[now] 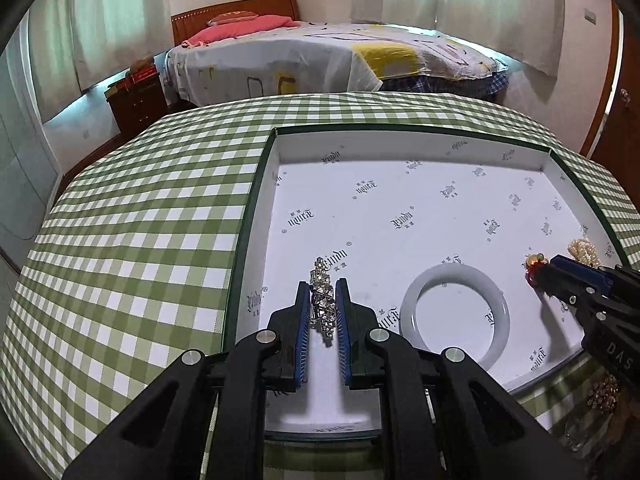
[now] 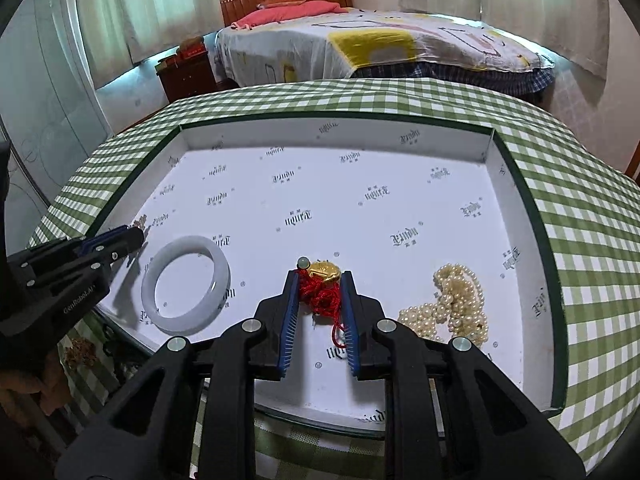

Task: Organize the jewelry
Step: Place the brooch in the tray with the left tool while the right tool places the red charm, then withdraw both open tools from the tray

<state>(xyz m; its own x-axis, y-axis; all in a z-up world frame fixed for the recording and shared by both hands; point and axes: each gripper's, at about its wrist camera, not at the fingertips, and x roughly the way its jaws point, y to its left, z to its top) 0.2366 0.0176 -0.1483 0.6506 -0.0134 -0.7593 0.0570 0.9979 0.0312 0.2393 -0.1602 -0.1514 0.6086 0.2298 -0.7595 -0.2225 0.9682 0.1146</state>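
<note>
A shallow white-lined tray (image 1: 280,148) with a dark green rim lies on the checked table. My left gripper (image 1: 324,286) is shut on a silver crystal bracelet (image 1: 323,300), held low over the tray's near left part. My right gripper (image 2: 319,278) is shut on a red cord with a gold pendant (image 2: 325,270), low over the tray floor; it also shows in the left wrist view (image 1: 538,274). A white jade bangle (image 1: 456,316) lies flat between the two grippers. A pearl necklace (image 2: 452,304) lies heaped to the right of the right gripper.
The tray (image 2: 516,184) sits on a green-and-white checked tablecloth (image 1: 140,220). A bed (image 1: 320,56) and a wooden nightstand (image 1: 138,102) stand beyond the table. Gold-coloured beads (image 1: 604,394) lie off the tray's near edge.
</note>
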